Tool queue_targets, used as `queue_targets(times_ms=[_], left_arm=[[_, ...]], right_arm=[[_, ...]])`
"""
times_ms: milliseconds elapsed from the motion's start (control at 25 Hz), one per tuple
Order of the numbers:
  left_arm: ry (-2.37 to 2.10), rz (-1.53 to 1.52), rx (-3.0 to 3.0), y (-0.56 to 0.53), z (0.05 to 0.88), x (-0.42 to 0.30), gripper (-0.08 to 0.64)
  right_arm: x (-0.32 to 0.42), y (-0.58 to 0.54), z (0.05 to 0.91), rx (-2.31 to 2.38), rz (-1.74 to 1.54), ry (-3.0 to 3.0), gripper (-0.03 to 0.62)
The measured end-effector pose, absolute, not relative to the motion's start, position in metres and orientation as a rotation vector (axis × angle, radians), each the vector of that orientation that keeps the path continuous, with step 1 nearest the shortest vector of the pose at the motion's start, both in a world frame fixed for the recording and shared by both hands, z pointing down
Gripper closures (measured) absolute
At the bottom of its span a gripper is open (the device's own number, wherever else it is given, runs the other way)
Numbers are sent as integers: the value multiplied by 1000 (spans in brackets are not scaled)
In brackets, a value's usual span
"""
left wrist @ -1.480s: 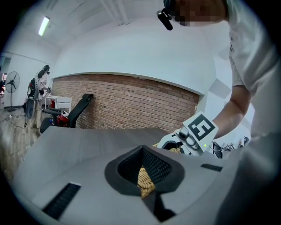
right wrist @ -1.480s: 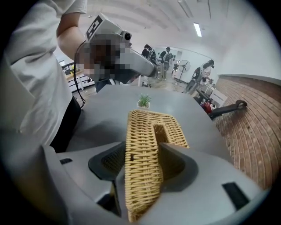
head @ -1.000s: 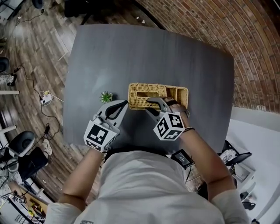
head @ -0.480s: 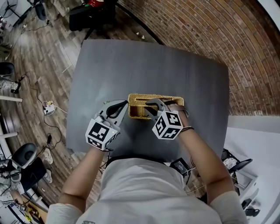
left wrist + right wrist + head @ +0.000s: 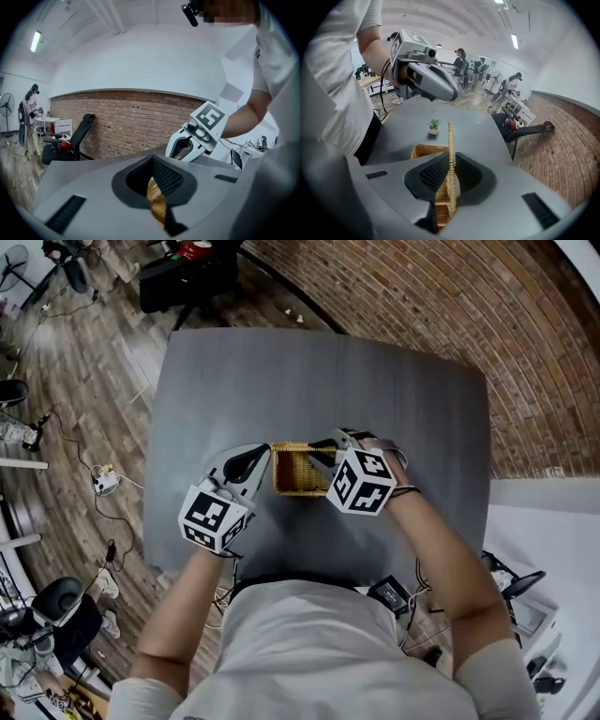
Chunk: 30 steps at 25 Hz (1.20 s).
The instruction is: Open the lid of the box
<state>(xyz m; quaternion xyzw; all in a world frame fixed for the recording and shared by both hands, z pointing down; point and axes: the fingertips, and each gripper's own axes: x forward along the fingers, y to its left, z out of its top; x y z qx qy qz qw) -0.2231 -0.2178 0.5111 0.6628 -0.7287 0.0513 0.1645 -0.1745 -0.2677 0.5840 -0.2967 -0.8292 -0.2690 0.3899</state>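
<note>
In the head view, a flat golden woven wicker box (image 5: 298, 474) sits on the grey bench (image 5: 281, 381) just in front of the person, flanked by both tools. The left hand-held gripper (image 5: 266, 450) meets its left end, and the right hand-held gripper (image 5: 317, 448) reaches in over its right part, hiding that side. In the left gripper view the jaws are clamped on a strip of golden weave, which looks like the box's end wall, though how much is caught cannot be made out. In the right gripper view the jaws have just been closing and now pinch the thin woven lid (image 5: 450, 154). It stands on edge between the pads, with the open box showing below to its left. A small green potted plant (image 5: 434, 125) stands on the bench just beyond. The lid appears well up, so the step in hand is probably finishing the swing. To do that well, the left grip should pin the box down so it neither rises nor slides. The right grip should follow the lid's own arc rather than pull straight up, and squeeze only enough to hold, since thin wicker can bend or slip between the pads.
</note>
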Motion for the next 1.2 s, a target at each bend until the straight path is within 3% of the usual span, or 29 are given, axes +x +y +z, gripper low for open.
queue_targets(times_ms=[1200], left_arm=[[-2027, 164, 1913, -247, 531, -251, 548]], right_arm=[[-243, -319, 583, -764, -598, -2095, 523]])
